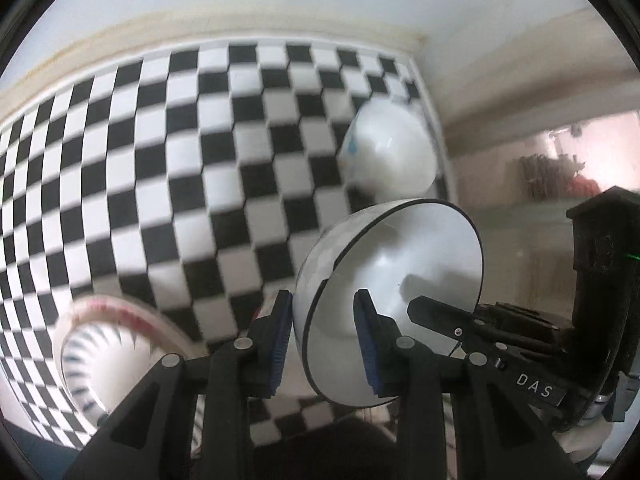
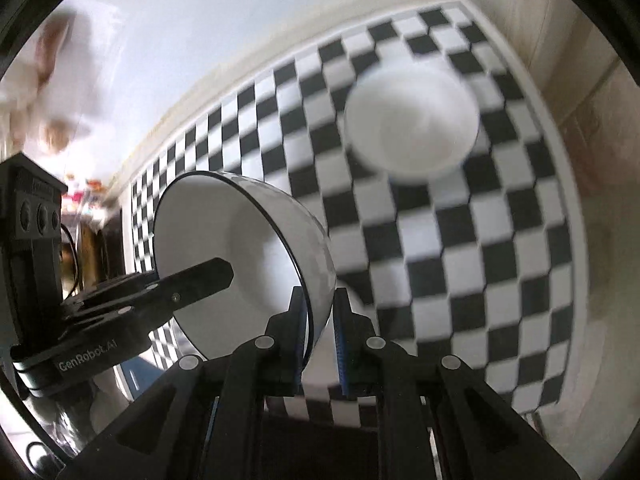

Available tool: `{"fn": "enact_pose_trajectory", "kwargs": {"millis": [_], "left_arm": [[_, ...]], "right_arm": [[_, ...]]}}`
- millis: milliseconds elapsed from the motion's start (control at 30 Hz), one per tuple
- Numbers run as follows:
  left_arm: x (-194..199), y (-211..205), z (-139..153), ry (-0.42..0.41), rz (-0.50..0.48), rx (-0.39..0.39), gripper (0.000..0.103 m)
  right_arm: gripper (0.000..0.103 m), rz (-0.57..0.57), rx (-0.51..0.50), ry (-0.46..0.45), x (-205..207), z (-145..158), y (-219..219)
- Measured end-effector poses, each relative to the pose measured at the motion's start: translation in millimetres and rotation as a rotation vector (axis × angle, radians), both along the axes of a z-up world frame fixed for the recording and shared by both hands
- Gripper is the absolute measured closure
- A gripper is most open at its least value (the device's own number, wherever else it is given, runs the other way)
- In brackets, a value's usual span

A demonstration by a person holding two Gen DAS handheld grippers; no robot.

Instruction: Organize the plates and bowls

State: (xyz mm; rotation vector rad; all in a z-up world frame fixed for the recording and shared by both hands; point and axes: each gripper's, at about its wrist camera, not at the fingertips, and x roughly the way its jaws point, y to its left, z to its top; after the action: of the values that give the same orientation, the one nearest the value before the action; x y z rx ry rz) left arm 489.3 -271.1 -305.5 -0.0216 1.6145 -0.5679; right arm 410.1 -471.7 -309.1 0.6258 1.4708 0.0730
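Above the checkered cloth [image 1: 160, 160] I've got both grippers, left [image 1: 324, 344] and right [image 2: 320, 340], clamped on opposite rims of the black-rimmed bowl [image 1: 400, 264] (tilted on edge), so any uneven pull could slip it onto the white bowl [image 2: 412, 120] far right.

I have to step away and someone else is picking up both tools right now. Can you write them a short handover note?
Left tool: shut on the rim of the white bowl with a thin black rim, one pad inside, one outside.
Right tool: shut on the opposite rim of that bowl, which is held tilted above the black-and-white checkered tabletop.
On the tabletop: a plain white bowl further off, and a white dish with a red-and-dark patterned rim near the left tool.
Done: black-rimmed bowl picked up with both tools.
Left: set it down or stack it, then sort the other pieces.
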Motion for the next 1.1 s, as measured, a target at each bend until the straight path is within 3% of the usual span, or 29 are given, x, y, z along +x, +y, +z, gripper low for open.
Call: {"fn": "enact_pose_trajectory", "kwargs": {"millis": [200, 433, 833, 1100], "left_arm": [[-22, 11, -45, 0.072, -0.006, 0.074, 0.075], [-36, 4, -68, 0.104, -0.021, 0.123, 0.075], [-37, -2, -65, 0.085, -0.042, 0.149, 0.075], [-40, -1, -60, 0.067, -0.036, 0.16, 0.075]], "right_arm": [[0.089, 0.015, 0.016, 0.081, -33, -38, 27], [0.089, 0.057, -0.05, 0.13, -35, -58, 41], [0.085, 0.085, -0.152, 0.152, -36, -55, 42], [0.086, 0.078, -0.095, 0.146, -37, -53, 34]]}}
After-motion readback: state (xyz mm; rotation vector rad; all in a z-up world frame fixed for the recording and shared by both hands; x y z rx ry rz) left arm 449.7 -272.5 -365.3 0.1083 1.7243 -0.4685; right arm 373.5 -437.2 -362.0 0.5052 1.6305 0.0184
